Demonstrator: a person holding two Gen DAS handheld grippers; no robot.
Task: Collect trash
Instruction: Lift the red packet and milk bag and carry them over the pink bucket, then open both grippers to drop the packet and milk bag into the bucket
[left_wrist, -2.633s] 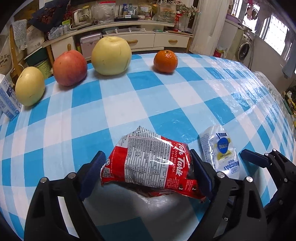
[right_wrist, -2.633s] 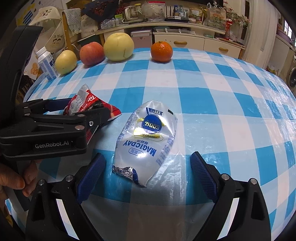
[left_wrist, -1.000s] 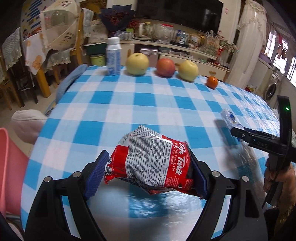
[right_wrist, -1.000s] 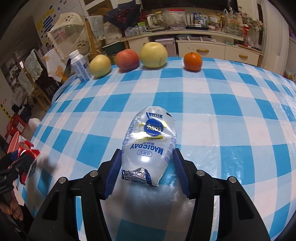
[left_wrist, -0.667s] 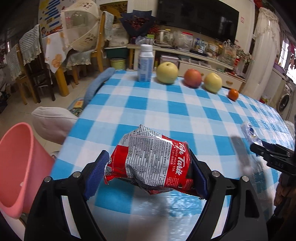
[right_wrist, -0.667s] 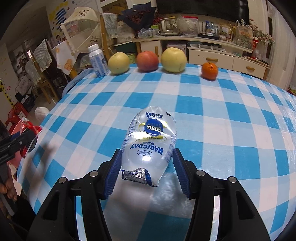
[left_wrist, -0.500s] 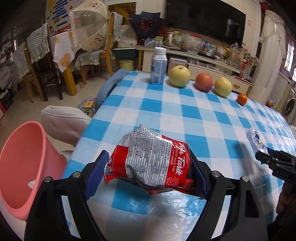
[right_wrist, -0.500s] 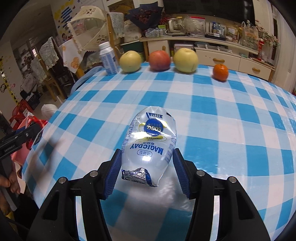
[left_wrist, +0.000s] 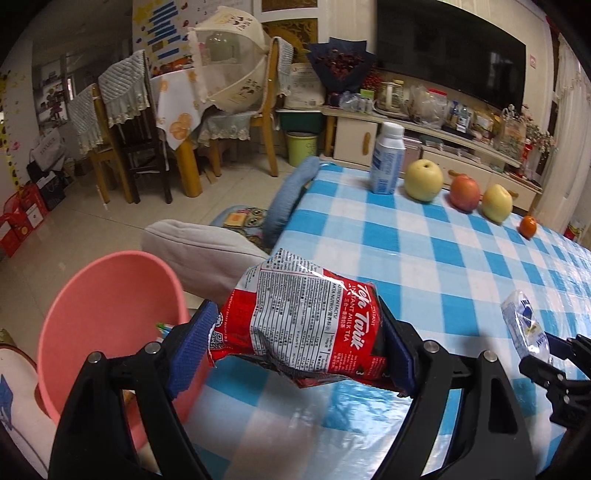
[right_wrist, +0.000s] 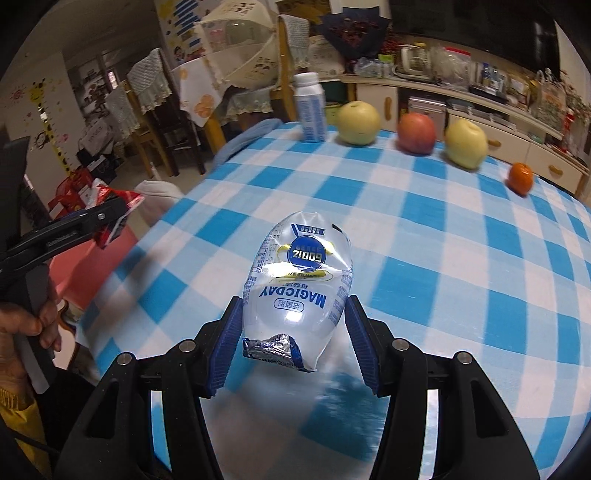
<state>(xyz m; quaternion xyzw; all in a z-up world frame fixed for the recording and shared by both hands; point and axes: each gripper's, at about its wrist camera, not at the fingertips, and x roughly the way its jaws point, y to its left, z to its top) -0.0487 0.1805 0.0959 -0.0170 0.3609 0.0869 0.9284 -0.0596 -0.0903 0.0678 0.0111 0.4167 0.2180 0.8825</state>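
My left gripper (left_wrist: 295, 343) is shut on a crumpled red milk tea packet (left_wrist: 295, 325), held in the air over the table's left edge. A pink bin (left_wrist: 107, 317) stands on the floor just left of and below it. In the right wrist view my right gripper (right_wrist: 291, 339) is shut on a clear white and blue Magicday wrapper (right_wrist: 301, 288), lifted above the blue checked tablecloth (right_wrist: 424, 258). The left gripper (right_wrist: 107, 218) with the red packet (right_wrist: 110, 201) shows at the left of that view. The wrapper (left_wrist: 524, 328) in the right gripper appears at the right edge of the left wrist view.
A milk bottle (left_wrist: 388, 162), two yellow pears (left_wrist: 423, 181), a red apple (left_wrist: 464, 194) and an orange (left_wrist: 528, 226) line the table's far side. A grey cushion (left_wrist: 199, 254) and a blue chair back (left_wrist: 291, 195) sit by the table's left edge. Chairs and a cabinet stand beyond.
Both grippers have swung left with their packets toward the table's left edge. The pink bin has come fully into the left wrist view. Neither grip has changed.
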